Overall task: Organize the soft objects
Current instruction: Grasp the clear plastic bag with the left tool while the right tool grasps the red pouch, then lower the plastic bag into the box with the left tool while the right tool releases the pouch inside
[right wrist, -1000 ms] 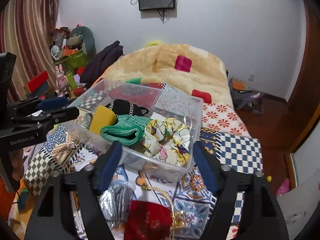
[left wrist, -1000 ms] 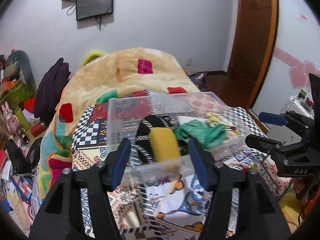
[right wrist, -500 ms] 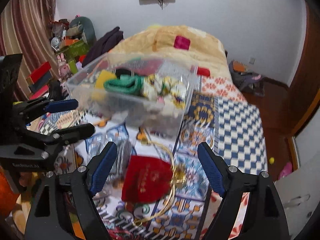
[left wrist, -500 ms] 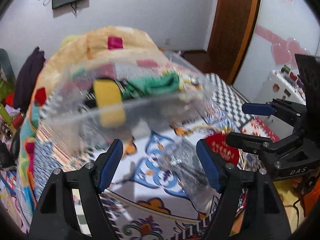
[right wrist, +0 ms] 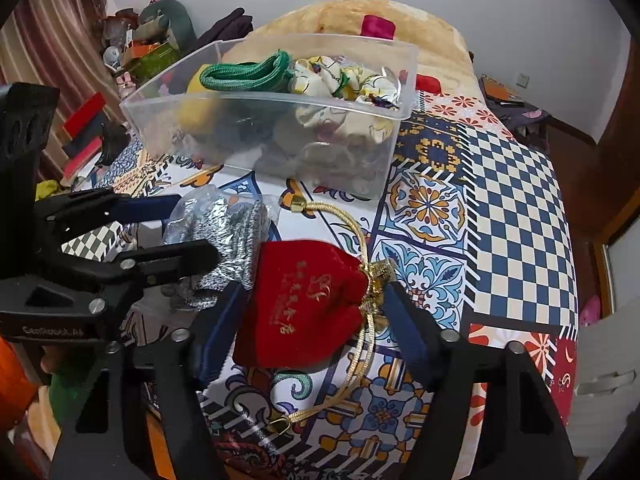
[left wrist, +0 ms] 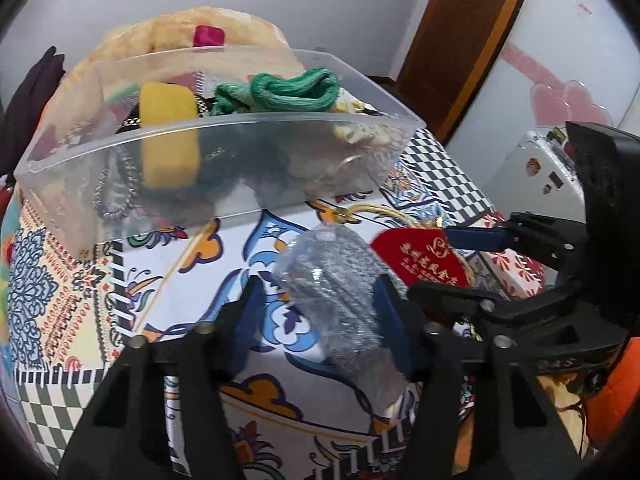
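A clear plastic bin [left wrist: 280, 148] [right wrist: 372, 80] stands on the patterned bedspread and holds a yellow sponge [left wrist: 168, 132], a green knit piece [left wrist: 288, 92] [right wrist: 244, 74], a floral cloth [right wrist: 348, 84] and a dark beaded item. In front of it lie grey knit gloves in a clear bag [left wrist: 340, 280] [right wrist: 228, 232] and a red velvet drawstring pouch [left wrist: 420, 256] [right wrist: 308, 308]. My left gripper [left wrist: 320, 312] is open, its fingers either side of the bagged gloves. My right gripper [right wrist: 316, 332] is open, its fingers either side of the red pouch.
A beige blanket [right wrist: 360, 20] is heaped behind the bin. Clutter and boxes [right wrist: 140, 48] crowd the left side of the bed. A wooden door [left wrist: 472, 32] and a white appliance [left wrist: 540, 168] stand to the right. The pouch's gold cord [right wrist: 352, 380] trails toward me.
Both grippers have dropped down and moved back from the bin. The left one now straddles the bagged gloves and the right one straddles the red pouch. Both have stayed open.
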The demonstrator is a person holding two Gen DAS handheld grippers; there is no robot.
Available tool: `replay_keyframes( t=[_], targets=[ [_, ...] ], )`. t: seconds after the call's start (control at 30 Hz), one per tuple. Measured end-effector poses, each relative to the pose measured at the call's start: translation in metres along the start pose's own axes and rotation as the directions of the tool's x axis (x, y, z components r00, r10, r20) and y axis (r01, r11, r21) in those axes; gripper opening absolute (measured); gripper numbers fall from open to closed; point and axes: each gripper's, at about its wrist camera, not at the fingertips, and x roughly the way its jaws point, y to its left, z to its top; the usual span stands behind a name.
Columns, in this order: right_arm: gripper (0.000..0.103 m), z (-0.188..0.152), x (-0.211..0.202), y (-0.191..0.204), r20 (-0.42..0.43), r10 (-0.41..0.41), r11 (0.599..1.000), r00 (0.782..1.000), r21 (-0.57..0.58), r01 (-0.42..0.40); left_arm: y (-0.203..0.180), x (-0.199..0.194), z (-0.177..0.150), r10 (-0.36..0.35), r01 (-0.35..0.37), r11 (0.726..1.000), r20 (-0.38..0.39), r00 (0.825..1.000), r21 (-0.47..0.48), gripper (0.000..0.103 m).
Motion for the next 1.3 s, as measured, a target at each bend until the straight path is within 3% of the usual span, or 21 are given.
replay_keyframes(
  t=[0.07, 0.23, 0.37, 0.6, 0.8, 1.07, 1.2, 1.3],
  targets=[
    [0.05, -0.001, 0.0, 0.0, -0.003, 0.007, 1.0, 1.0, -0.001, -0.007, -0.004, -0.001, 0.001, -0.003, 0.003, 1.0, 0.004, 1.0, 0.013, 0.037],
    [0.02, -0.001, -0.004, 0.003, 0.012, 0.007, 1.0, 1.0, -0.02, -0.007, -0.011, -0.007, 0.001, 0.009, -0.01, 0.999, 0.027, 1.0, 0.032, 0.021],
    [0.019, 0.002, -0.01, 0.008, 0.045, -0.006, 0.999, 0.999, -0.04, 0.008, -0.009, -0.021, 0.003, 0.028, -0.03, 0.999, 0.062, 0.998, 0.033, 0.014],
    [0.019, 0.016, -0.036, 0.015, 0.142, -0.02, 0.997, 0.99, -0.067, 0.03, -0.008, -0.058, 0.012, 0.076, -0.083, 0.996, 0.162, 0.984, 0.043, 0.014],
    [0.019, 0.042, -0.059, 0.021, 0.248, -0.012, 0.997, 0.969, -0.071, 0.03, -0.003, -0.092, 0.032, 0.109, -0.123, 0.992, 0.263, 0.959, 0.035, 0.013],
    [0.019, 0.076, -0.076, 0.022, 0.361, -0.007, 0.997, 0.932, -0.067, 0.034, 0.01, -0.128, 0.067, 0.151, -0.16, 0.987, 0.39, 0.908, -0.009, 0.013],
    [0.019, 0.089, -0.076, 0.02, 0.394, -0.005, 0.998, 0.919, -0.053, 0.028, 0.015, -0.129, 0.081, 0.176, -0.184, 0.983, 0.42, 0.89, -0.022, 0.013],
    [0.019, 0.097, -0.068, 0.019, 0.398, -0.008, 0.999, 0.917, -0.041, 0.026, 0.02, -0.117, 0.088, 0.193, -0.199, 0.98, 0.416, 0.888, -0.031, 0.013]
  ],
)
